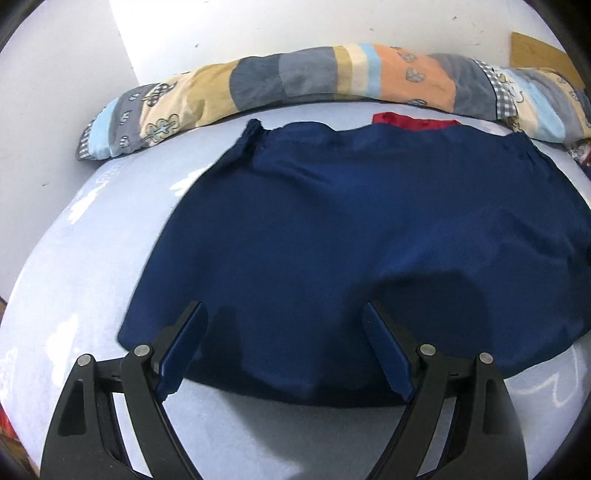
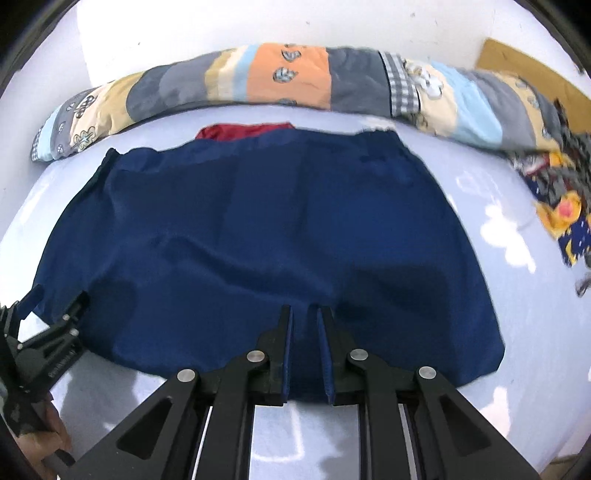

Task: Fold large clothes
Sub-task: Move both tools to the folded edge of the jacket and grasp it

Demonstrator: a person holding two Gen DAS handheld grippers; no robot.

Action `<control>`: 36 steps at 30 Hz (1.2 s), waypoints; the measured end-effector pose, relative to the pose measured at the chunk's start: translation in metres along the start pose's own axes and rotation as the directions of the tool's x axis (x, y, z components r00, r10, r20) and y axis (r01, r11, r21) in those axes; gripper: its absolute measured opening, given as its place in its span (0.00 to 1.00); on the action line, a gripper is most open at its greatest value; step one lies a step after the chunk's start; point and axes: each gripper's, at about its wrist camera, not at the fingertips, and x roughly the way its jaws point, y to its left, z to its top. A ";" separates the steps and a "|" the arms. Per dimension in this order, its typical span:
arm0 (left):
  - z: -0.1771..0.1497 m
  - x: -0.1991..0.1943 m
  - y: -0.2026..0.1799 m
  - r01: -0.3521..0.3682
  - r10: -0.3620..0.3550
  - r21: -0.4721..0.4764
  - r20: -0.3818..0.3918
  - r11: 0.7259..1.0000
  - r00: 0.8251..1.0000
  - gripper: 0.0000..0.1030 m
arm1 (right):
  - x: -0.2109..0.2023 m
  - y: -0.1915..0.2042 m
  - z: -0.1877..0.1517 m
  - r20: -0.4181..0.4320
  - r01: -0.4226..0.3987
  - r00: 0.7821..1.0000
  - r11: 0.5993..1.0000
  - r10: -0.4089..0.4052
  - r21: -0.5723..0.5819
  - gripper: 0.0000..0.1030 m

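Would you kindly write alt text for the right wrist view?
A navy garment lies flat on a pale blue bed sheet, the right tongs slightly parted above its near edge. A patchwork quilt roll lies behind.

You have bare bed sheet to the left of the navy garment and along its near edge, and more on its right side in the right wrist view. At the far side a long patchwork bolster lies across the bed, close behind the garment's far edge, against the white wall. A crumpled patterned cloth crowds the far right corner.
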 end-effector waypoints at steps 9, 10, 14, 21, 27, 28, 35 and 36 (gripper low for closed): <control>0.002 0.009 -0.003 0.006 -0.006 0.002 0.025 1.000 1.000 0.84 | -0.001 0.020 0.008 0.039 -0.005 0.999 0.997 0.008 -0.072 0.16; 0.002 0.009 -0.002 0.010 -0.010 0.002 0.025 1.000 1.000 0.84 | 0.001 0.021 0.008 0.032 -0.012 0.999 0.997 0.015 -0.072 0.16; 0.003 0.012 0.001 0.020 -0.020 -0.006 0.021 1.000 1.000 0.85 | 0.013 0.025 0.008 -0.028 -0.089 0.996 0.995 0.088 -0.046 0.16; 0.001 0.013 0.003 0.013 -0.013 -0.017 0.019 1.000 1.000 0.85 | 0.033 0.027 0.001 -0.114 -0.106 0.988 0.994 0.102 -0.027 0.16; 0.001 0.014 0.004 0.012 -0.012 -0.014 0.019 1.000 1.000 0.85 | 0.035 0.022 -0.002 -0.125 -0.096 0.988 0.995 0.093 -0.014 0.27; 0.001 0.014 0.004 0.011 -0.011 -0.013 0.020 1.000 1.000 0.85 | 0.035 0.021 -0.002 -0.128 -0.091 0.988 0.996 0.089 -0.011 0.28; 0.000 0.013 0.003 0.004 -0.004 -0.008 0.026 1.000 1.000 0.85 | 0.039 0.009 -0.002 -0.145 -0.076 0.986 0.997 0.076 0.009 0.38; 0.000 0.013 0.002 0.004 -0.004 -0.007 0.027 1.000 1.000 0.85 | 0.039 0.006 -0.002 -0.147 -0.077 0.986 0.997 0.078 0.012 0.38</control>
